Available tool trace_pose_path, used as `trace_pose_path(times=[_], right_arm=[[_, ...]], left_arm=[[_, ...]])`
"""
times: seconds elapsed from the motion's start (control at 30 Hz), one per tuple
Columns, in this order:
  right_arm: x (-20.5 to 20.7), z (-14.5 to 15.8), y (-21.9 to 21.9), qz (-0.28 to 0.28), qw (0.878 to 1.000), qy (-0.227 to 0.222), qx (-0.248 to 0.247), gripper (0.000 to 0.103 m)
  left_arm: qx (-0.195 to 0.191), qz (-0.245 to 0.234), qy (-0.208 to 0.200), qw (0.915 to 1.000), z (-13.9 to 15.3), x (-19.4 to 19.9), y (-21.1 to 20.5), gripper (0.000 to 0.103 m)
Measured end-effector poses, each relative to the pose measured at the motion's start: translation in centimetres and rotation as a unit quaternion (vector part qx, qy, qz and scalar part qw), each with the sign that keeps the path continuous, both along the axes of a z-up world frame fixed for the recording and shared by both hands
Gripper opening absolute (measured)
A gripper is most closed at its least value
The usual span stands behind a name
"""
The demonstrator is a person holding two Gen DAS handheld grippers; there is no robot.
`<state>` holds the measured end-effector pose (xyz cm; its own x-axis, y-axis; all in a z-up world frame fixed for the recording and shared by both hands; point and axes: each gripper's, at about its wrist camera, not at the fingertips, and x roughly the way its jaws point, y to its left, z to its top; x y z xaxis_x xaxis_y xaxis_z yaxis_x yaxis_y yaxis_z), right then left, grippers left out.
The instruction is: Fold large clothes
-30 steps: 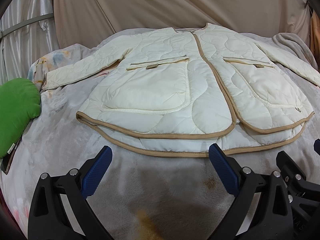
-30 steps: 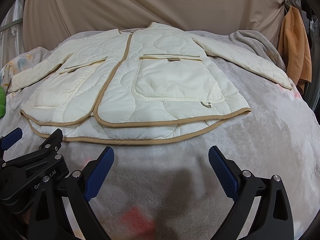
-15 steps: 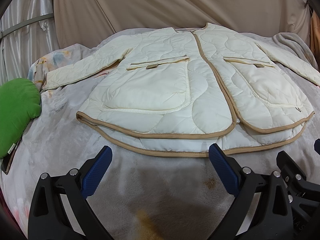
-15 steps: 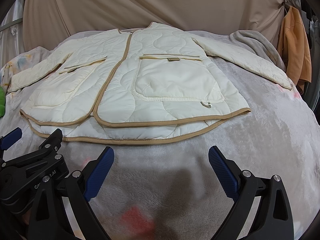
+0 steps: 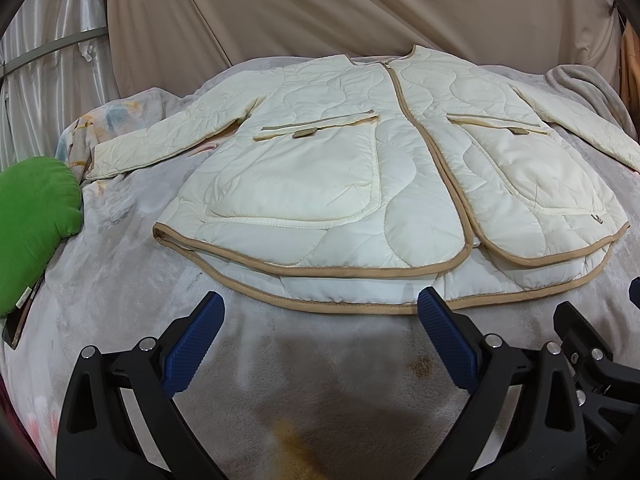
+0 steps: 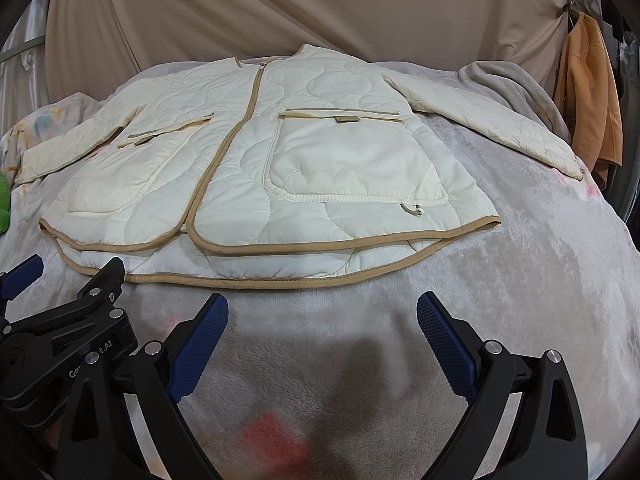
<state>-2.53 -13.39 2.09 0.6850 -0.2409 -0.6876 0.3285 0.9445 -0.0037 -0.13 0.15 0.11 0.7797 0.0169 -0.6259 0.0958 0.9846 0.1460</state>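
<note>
Nearest to each camera, both pairs of fingers are spread wide and hold nothing: the left gripper (image 5: 320, 320) and the right gripper (image 6: 322, 320) hover side by side above the grey fleece blanket (image 5: 120, 280) that covers the bed, just short of the garment.

Beyond them, the cream quilted jacket (image 5: 328, 184) lies flat, front up and zipped closed. Its tan-trimmed hem (image 5: 304, 300) is the near edge and the collar is at the far end, so the long axis runs straight away from the fingers. The left sleeve (image 5: 160, 140) stretches out to the left, and the right sleeve (image 6: 500, 128) reaches right, almost to the bed's edge. Each gripper is nearer to the sleeve on its own side, and each would have to travel forward and outward, past the hem corner, to reach a cuff; I judge a sleeve fold inward to be the likely first step, since nothing is folded yet.

Off to the left a green cushion (image 5: 32, 224) rests on the blanket, clear of the jacket. Farther right an orange garment (image 6: 592, 92) hangs against the beige curtain (image 6: 320, 8).
</note>
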Motion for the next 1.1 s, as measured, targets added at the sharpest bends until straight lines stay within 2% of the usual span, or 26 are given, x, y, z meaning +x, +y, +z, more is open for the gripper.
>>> trace_pose_path(times=[0.27, 0.4, 0.47, 0.6, 0.67, 0.77, 0.87, 1.03, 1.1], right_arm=[[-0.1, 0.1, 0.1, -0.003, 1.000, 0.001, -0.006, 0.095], [-0.5, 0.2, -0.3, -0.006, 1.000, -0.003, 0.000, 0.096], [-0.8, 0.2, -1.1, -0.004, 1.000, -0.003, 0.020, 0.098], [-1.4, 0.3, -3.6, 0.014, 0.995, -0.014, 0.101, 0.098], [-1.6, 1.5, -5.9, 0.004, 0.994, -0.027, 0.101, 0.097], [-1.4, 3.7, -12.1, -0.036, 0.995, -0.050, 0.074, 0.097], [-0.7, 4.9, -21.0, -0.106, 0.990, -0.065, 0.069, 0.097], [0.5, 3.5, -36.4, -0.232, 0.963, -0.078, 0.114, 0.095], [1.2, 2.5, -40.9, -0.267, 0.952, -0.076, 0.126, 0.095]], left_arm=[[0.006, 0.004, -0.003, 1.0000, 0.2, -0.2, 0.2, 0.095], [-0.010, -0.007, 0.002, 0.9999, 0.6, -0.2, 0.7, 0.095], [-0.022, -0.017, 0.005, 0.9996, 0.7, -0.2, 1.0, 0.095], [-0.054, -0.041, -0.008, 0.9977, 1.3, -0.6, 1.5, 0.095], [-0.071, -0.038, -0.021, 0.9965, 2.1, -0.7, 2.3, 0.095], [-0.071, -0.039, -0.026, 0.9964, 3.4, 0.0, 2.7, 0.095], [-0.070, -0.036, -0.026, 0.9966, 4.8, 1.6, 3.5, 0.096], [-0.068, -0.025, -0.024, 0.9971, 6.6, 5.8, 5.0, 0.097], [-0.067, -0.021, -0.024, 0.9973, 7.0, 7.6, 5.6, 0.097]])
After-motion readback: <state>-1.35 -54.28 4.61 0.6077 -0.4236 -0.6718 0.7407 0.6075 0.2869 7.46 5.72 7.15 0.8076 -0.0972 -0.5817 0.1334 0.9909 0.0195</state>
